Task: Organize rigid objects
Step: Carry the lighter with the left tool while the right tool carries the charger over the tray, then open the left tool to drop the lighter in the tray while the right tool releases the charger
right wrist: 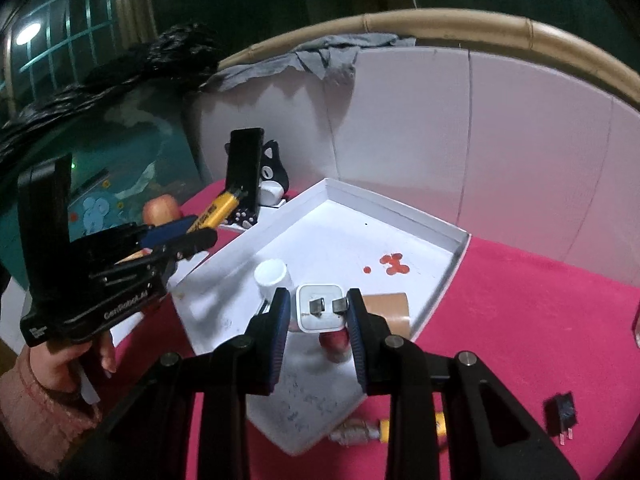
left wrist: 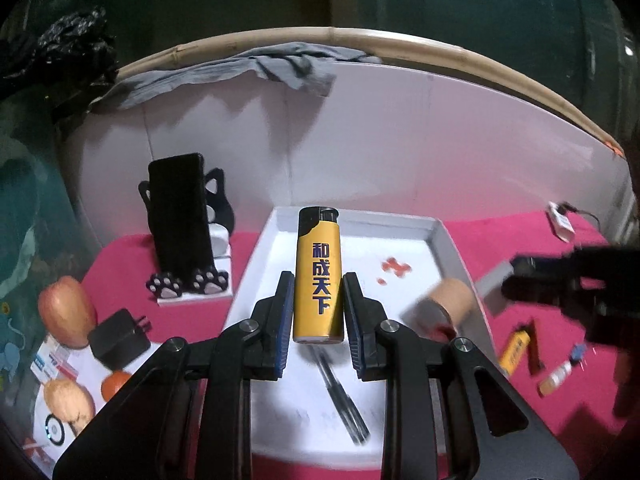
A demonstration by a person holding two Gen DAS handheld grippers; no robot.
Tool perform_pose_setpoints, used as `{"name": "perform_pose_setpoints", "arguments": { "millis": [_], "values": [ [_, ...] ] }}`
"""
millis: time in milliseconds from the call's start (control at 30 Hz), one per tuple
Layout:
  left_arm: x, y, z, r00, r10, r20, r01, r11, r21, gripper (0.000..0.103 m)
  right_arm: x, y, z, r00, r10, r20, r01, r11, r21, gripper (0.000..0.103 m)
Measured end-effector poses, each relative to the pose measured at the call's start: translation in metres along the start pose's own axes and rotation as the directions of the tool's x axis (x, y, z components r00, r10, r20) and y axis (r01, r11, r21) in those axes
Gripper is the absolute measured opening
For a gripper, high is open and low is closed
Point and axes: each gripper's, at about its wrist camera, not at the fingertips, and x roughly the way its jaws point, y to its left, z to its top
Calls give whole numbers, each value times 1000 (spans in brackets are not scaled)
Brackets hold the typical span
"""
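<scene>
Lighter (left wrist: 318, 276) upright, cap up, clamped in left hand-held gripper (left wrist: 318, 312); right hand-held gripper (right wrist: 318, 312) clamps white charger (right wrist: 320, 307), prongs toward camera.

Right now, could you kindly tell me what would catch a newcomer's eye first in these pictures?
The left tongs hold an upright yellow plastic lighter with dark blue characters above the shallow white rectangular tray. The right tongs grip a white square plug adapter with two metal prongs over that tray, which sits on the bright pink cloth. Left of the tray, a black phone leans in a cat-paw stand.
</scene>
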Motion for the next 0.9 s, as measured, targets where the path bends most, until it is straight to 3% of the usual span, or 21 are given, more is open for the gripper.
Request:
{"name": "perform_pose_setpoints", "arguments": {
  "millis": [167,467,833,867,900],
  "values": [
    [32,7,11,998,62,-1,-62,998,-14,23,31,-3,11,999,-37,-15,38,998,50,28],
    [78,11,11,996,43,-82,-50,995,-85,23,70,6,3,995,-74,-65,77,996,34,28],
    [88,11,3,993,58,-99,-71,989,-131,23,83,17,-12,993,-88,-72,86,996,-29,29],
    [87,11,3,993,60,-98,-73,987,-143,25,81,19,-13,994,-90,-65,87,995,-43,29],
    [85,12,2,993,69,-98,-83,986,-146,32,80,21,-12,994,-95,-60,92,994,-51,29]
  ]
}}
